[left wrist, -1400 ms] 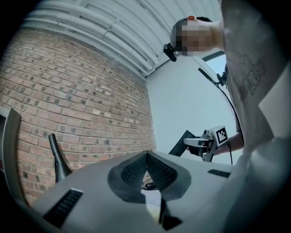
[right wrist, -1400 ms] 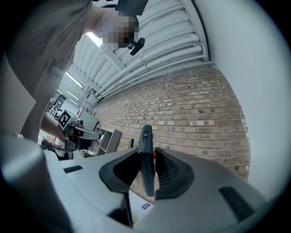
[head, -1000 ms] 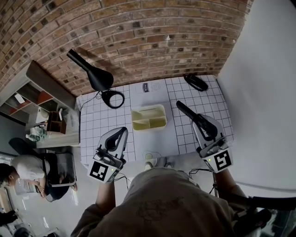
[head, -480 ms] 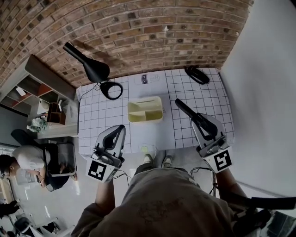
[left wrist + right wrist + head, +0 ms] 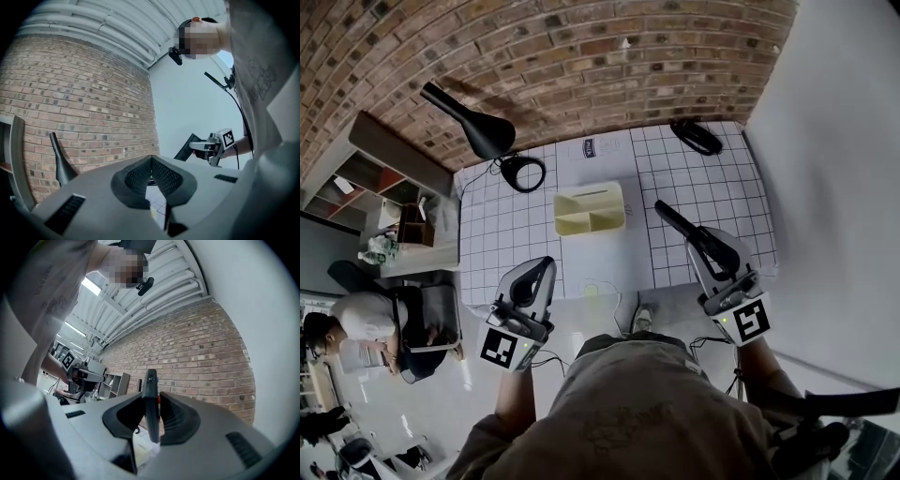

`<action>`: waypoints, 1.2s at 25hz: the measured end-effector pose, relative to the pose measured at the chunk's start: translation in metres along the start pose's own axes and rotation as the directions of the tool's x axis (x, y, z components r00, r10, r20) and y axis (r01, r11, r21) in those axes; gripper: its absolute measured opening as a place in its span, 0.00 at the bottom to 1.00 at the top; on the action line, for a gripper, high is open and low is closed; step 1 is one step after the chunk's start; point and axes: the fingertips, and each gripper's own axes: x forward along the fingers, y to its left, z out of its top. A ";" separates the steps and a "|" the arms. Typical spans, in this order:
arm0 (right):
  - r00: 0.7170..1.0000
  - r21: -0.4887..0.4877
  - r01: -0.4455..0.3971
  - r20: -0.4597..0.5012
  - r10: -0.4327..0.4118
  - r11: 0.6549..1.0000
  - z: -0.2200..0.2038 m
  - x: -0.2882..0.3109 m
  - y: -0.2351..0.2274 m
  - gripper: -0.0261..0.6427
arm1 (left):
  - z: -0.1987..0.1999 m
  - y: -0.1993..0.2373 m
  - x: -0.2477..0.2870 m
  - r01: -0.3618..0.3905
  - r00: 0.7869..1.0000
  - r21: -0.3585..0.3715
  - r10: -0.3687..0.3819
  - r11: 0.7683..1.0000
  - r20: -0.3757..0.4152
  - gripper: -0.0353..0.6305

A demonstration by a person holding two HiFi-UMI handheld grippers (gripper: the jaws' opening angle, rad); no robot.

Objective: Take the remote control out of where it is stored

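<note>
Right gripper view shows the right claw clamped on a slim black remote; left claw together; head view shows the divided yellow tray.

Right claw hides part of remote control.

place: studio workspace | cues: brick wall, gridded table, open shelving

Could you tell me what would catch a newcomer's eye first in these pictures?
The right hand-held gripper clamps a long black remote control over the right side of the grid-patterned table. Mid-table sits a pale yellow divided tray, with a red brick wall behind.
</note>
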 end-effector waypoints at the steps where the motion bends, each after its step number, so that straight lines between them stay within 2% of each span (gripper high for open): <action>1: 1.000 -0.012 0.004 0.000 -0.004 1.000 0.001 -0.002 0.000 0.18 | 0.002 -0.002 0.000 0.007 1.000 0.003 -0.007 1.000 0.012 0.06; 3: 1.000 -0.032 0.013 0.001 -0.013 0.999 0.004 -0.005 0.001 0.18 | 0.004 -0.005 -0.002 0.017 1.000 0.005 -0.018 1.000 0.017 0.06; 7: 1.000 -0.063 0.019 -0.008 -0.019 0.998 0.006 -0.010 0.013 0.18 | -0.005 -0.003 -0.017 0.009 1.000 -0.010 -0.009 1.000 -0.021 0.06; 13: 0.999 -0.106 0.034 0.002 -0.034 0.994 0.018 -0.017 0.041 0.18 | -0.007 -0.008 -0.045 0.034 0.999 -0.031 -0.034 0.999 0.018 0.06; 30: 0.997 -0.179 0.066 -0.016 -0.070 0.982 0.044 -0.043 0.126 0.18 | -0.003 -0.010 -0.144 0.049 0.999 -0.020 -0.048 0.999 0.024 0.06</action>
